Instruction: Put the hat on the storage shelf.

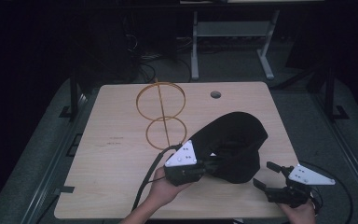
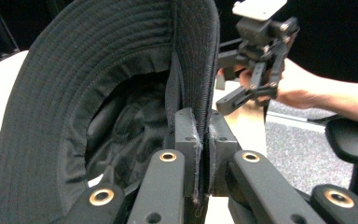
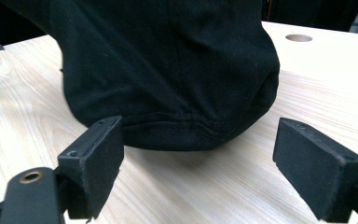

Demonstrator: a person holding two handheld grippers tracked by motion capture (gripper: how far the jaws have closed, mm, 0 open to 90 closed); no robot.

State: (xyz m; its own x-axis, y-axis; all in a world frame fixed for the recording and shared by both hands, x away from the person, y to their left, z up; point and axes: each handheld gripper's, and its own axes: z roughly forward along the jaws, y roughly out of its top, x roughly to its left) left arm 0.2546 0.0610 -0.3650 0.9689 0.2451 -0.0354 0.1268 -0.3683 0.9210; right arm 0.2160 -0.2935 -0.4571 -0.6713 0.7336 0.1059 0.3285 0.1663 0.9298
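The wooden table [image 1: 121, 186] takes up most of the high view, pale-topped, with a round cable hole [image 1: 216, 94] near its far edge. On its right half sits the black hat [image 1: 235, 144], a soft brimmed thing whose crown bulges toward the person's side and whose brim rises at the far side. Beyond it, toward the far left, stands a gold wire stand [image 1: 161, 113] made of two rings on a thin rod, apart from the hat.

The left gripper [image 2: 204, 140] has the hat's brim clamped: in the left gripper view the two pads press together on the folded brim edge (the fabric runs straight up out of the pinch), with the hat's inside opening to the left of the jaws.

The right gripper [image 3: 214, 163] stands released, its jaws spread wide and just short of the crown's lower edge, which lies across the gap ahead of them, untouched.
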